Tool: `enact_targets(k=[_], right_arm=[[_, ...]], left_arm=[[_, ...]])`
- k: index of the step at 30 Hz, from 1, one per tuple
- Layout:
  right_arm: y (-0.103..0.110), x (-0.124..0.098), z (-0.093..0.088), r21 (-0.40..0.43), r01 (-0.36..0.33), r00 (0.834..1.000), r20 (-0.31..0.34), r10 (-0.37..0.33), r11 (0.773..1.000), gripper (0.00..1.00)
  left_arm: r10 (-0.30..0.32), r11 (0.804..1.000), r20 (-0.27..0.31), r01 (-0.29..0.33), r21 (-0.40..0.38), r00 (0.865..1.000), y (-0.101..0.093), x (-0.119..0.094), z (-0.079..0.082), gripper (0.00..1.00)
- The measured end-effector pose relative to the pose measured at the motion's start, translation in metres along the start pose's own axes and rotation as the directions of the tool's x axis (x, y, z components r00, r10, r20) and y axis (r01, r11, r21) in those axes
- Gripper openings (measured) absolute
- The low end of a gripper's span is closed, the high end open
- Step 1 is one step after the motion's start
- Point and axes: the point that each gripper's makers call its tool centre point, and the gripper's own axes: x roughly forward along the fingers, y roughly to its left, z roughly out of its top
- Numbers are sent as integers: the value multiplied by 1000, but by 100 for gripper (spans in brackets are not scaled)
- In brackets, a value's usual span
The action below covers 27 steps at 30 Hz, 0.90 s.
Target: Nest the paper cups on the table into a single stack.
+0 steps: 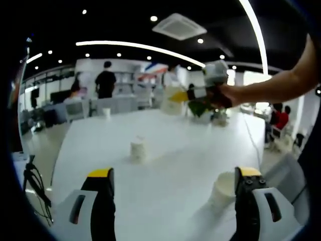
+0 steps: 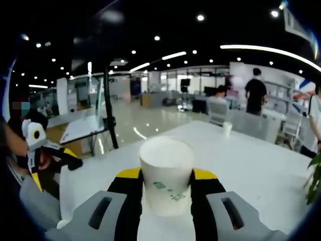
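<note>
Right gripper point(image 2: 166, 193) lifts one paper cup while three others wait on the table.

Left gripper view: the left gripper point(image 1: 174, 183) hangs wide open and empty over the white table point(image 1: 175, 145); one upside-down cup point(image 1: 138, 149) stands ahead near the middle, an upright cup point(image 1: 223, 190) sits just beside the right jaw, a small cup point(image 1: 106, 112) stands at the far edge.
Right gripper view: the jaws close on an inverted held cup point(image 2: 166, 175), raised above the table, with the far cup showing beyond it. Judging from this, stacking has barely begun; no nested stack is visible, and three loose cups remain to gather.
</note>
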Motion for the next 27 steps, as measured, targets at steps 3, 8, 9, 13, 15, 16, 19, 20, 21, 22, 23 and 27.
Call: enact_targets(k=[3,8,9,13,15,16,19,20,21,22,23,27], right_arm=[[5,-2,0,-11,-6,1000,3,6,1000,34],[13,-7,-1,-8,-18,1000,-1,18,1000,34],[14,-8,0,-8,-19,1000,0,19,1000,34],[19,-12,0,9,-34,999,1,34,999,34],[21,-14,0,5,-34,999,1,34,999,34],[21,-15,0,6,-36,999,1,36,999,34],[22,-16,0,10,-35,999,2,35,999,35],[23,-17,0,6,-35,999,3,35,999,35],[24,-19,2,7,-40,999,7,40,999,35],[25,-20,3,4,-43,999,10,43,999,35],[26,-21,3,4,-43,999,12,43,999,35],[26,-22,3,4,-40,999,12,40,999,35]], left_arm=[[-2,1000,2,2,4,1000,-2,-2,1,98],[1,1000,12,-1,3,1000,-3,-4,4,98],[1,1000,12,-1,3,1000,-3,-4,4,98],[0,1000,13,0,7,1000,-6,-5,5,98],[-2,1000,15,1,10,1000,-8,-5,7,98],[-2,1000,16,2,11,1000,-8,-5,7,98],[-1,1000,23,1,10,1000,-8,-4,9,98],[0,1000,25,0,9,1000,-8,-4,10,98],[-1,1000,27,1,9,1000,-8,-4,10,98],[-2,1000,28,2,9,1000,-9,-4,10,98],[-4,1000,28,4,10,1000,-10,-3,11,98],[-8,1000,28,7,13,1000,-11,-3,11,98]])
